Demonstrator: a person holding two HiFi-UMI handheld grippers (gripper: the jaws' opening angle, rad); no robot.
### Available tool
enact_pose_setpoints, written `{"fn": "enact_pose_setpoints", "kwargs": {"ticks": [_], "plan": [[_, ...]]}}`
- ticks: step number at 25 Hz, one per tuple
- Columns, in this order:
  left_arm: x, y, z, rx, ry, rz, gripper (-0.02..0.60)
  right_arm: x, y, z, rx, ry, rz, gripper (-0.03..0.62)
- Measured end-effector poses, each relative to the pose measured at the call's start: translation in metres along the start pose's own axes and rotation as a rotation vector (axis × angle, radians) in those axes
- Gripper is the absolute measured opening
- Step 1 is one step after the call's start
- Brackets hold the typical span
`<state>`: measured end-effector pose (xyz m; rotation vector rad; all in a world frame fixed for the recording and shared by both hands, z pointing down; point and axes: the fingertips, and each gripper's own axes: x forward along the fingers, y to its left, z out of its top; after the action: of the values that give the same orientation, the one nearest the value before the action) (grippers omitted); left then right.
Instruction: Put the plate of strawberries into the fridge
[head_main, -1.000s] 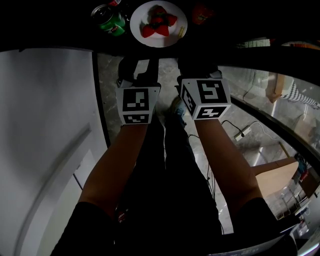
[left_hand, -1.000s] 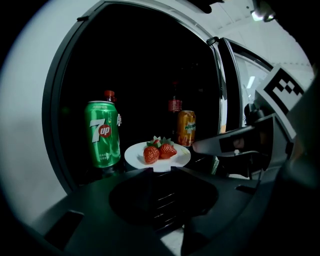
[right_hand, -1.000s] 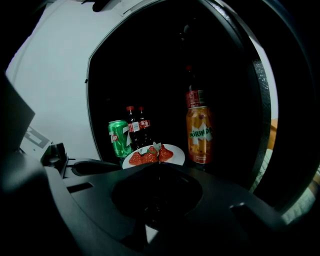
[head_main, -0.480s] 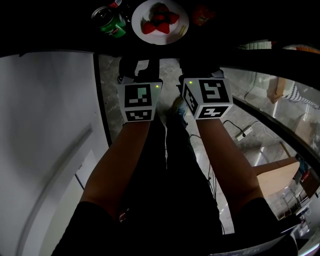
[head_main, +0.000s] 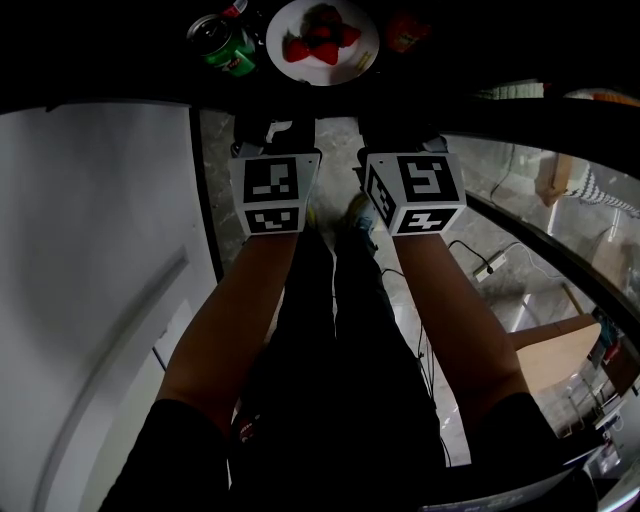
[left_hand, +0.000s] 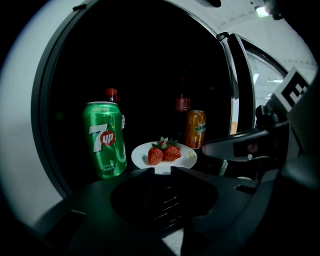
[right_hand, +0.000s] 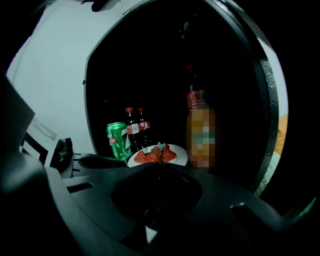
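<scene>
Left gripper view: plate (left_hand: 145, 154) of strawberries (left_hand: 164, 153) sits flat inside the fridge (left_hand: 42, 120) on its dark shelf (head_main: 150, 75), near the front edge and dead ahead of the left gripper (left_hand: 162, 170). Plate is round, so no long axis; it lies level, rim up. Berries are bunched at its centre, red tips toward the camera, green leafy caps toward the back of the fridge. Small pale-green scrap (left_hand: 192, 155) lies on the plate's right edge. 7up can (left_hand: 105, 140) stands upright just left of the plate; can't tell if they touch. Mirinda can (left_hand: 196, 129) stands upright behind the plate's right side, w/ a red-labelled bottle (left_hand: 182, 102) further back. Glass door (left_hand: 240, 85) stands open at right.

Left gripper: jaws only slightly apart, thin slit btw the tips, nothing in it. It sits short of the plate, not touching.

Right gripper (right_hand: 155, 166): in right gripper view its jaws meet w/ no gap showing, nothing held. Plate lies beyond its tips, apart from them. Same view shows two red-capped cola bottles (right_hand: 136, 125) behind the 7up can.

Head view: both grippers side by side on the near side of the shelf edge, plate beyond and roughly btw them.
</scene>
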<state>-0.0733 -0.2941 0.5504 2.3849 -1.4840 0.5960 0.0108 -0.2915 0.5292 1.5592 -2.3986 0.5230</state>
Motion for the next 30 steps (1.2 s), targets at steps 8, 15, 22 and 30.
{"fn": "enact_pose_setpoints", "kwargs": {"ticks": [8, 15, 22, 30], "plan": [[0.002, 0.003, 0.002, -0.011, -0.002, -0.010, 0.101, -0.001, -0.001, 0.000, -0.004, 0.004, -0.004, 0.006], [-0.002, 0.007, 0.006, -0.008, -0.025, -0.004, 0.101, -0.003, 0.000, 0.003, -0.017, -0.009, -0.003, 0.006], [-0.015, 0.015, 0.015, -0.011, -0.049, 0.012, 0.101, -0.009, 0.001, 0.009, -0.049, -0.023, -0.032, 0.006], [-0.029, 0.025, 0.034, -0.002, -0.074, 0.016, 0.101, -0.018, 0.003, 0.028, -0.046, -0.047, -0.066, 0.006]]}}
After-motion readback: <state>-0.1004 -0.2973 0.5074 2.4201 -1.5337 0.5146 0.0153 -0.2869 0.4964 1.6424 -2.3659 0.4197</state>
